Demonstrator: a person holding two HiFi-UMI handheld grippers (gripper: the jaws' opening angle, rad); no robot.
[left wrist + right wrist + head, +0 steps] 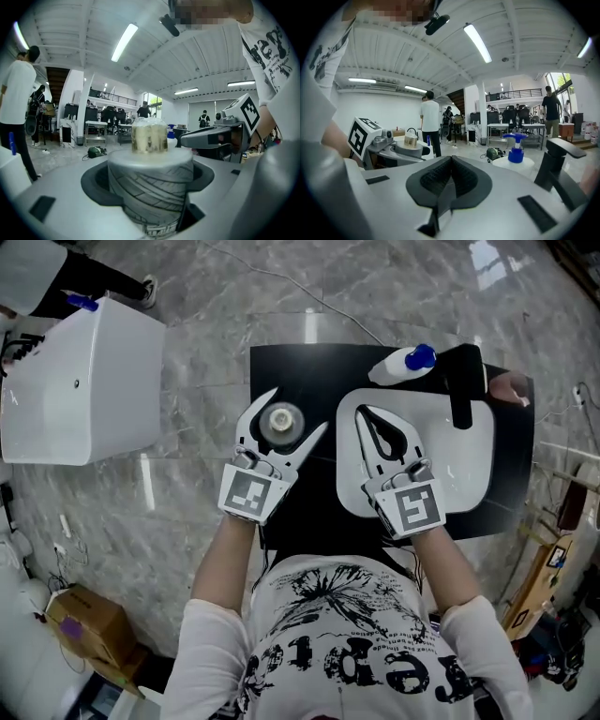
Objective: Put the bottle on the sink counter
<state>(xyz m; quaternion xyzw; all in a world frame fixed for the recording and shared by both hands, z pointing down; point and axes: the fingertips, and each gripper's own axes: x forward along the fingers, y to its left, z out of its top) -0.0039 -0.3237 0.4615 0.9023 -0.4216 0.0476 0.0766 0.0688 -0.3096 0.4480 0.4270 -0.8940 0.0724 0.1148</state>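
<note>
A grey bottle (281,421) with a line pattern and a pale cap stands upright between the jaws of my left gripper (298,411), which is shut on it over the left part of the black sink counter (309,371). In the left gripper view the bottle (150,183) fills the gap between the dark pads. Whether its base touches the counter I cannot tell. My right gripper (382,427) is shut with nothing in it, over the white basin (469,474). In the right gripper view its pads (436,180) meet.
A white pump bottle (403,364) with a blue top lies at the back of the counter, beside a black faucet (461,395). A white cabinet (84,381) stands on the floor to the left. A hand (511,385) shows at the counter's far right corner.
</note>
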